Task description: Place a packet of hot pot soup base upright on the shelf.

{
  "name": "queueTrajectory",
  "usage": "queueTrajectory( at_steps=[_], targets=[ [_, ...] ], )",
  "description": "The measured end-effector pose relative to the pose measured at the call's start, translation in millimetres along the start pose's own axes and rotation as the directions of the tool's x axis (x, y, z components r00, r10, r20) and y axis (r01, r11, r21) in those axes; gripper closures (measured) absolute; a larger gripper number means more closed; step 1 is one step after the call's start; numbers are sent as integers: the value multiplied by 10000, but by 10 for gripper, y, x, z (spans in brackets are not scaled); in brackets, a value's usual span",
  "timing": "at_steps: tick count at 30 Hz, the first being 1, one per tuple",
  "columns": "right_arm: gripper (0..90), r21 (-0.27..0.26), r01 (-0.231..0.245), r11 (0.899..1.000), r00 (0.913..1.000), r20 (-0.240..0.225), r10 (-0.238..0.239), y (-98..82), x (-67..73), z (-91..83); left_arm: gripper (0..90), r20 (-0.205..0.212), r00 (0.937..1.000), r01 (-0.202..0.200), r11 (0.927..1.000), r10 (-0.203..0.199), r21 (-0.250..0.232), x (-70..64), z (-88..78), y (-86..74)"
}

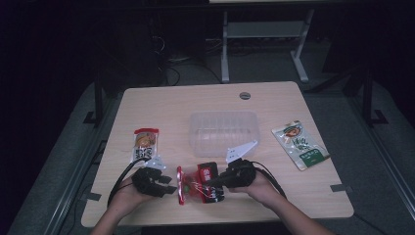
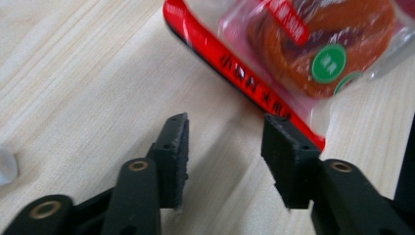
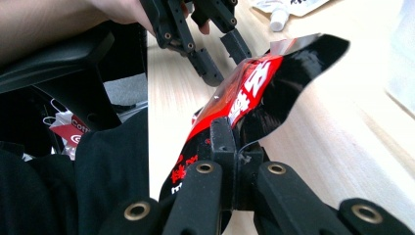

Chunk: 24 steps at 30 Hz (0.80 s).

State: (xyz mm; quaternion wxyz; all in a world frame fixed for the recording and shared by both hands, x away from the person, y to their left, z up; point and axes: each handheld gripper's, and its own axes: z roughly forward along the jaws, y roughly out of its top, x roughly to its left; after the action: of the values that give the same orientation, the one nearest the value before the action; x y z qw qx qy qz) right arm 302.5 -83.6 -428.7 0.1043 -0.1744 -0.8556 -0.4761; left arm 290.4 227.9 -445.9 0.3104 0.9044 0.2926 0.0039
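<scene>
Near table edge: red packet [image 1: 203, 185] transfer
Our right gripper [image 3: 230, 142] clamps packet; left gripper [image 2: 226, 147] jaws apart, nothing between them.

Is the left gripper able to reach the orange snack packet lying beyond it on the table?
Probably yes. The left gripper has open, empty jaws, and the orange snack packet lies flat just beyond it on the wooden table, with nothing between them.

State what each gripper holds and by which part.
The right gripper pinches the red snack packet by its edge. The left gripper is open, holding nothing.
</scene>
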Motion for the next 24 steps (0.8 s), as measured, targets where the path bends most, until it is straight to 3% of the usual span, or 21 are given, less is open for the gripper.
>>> queueTrajectory(
  at_steps=[7, 24],
  targets=[
    [900, -276, 171, 9995, 9998, 148, -167, 38, 1, -139, 438, -198, 9998, -83, 9999, 82, -71, -8, 5, -5],
    [900, -945, 462, 9945, 9980, 475, -419, 194, 10, -377, 382, -319, 9988, -369, 9992, 364, -126, -9, 23, -13]
  ],
)
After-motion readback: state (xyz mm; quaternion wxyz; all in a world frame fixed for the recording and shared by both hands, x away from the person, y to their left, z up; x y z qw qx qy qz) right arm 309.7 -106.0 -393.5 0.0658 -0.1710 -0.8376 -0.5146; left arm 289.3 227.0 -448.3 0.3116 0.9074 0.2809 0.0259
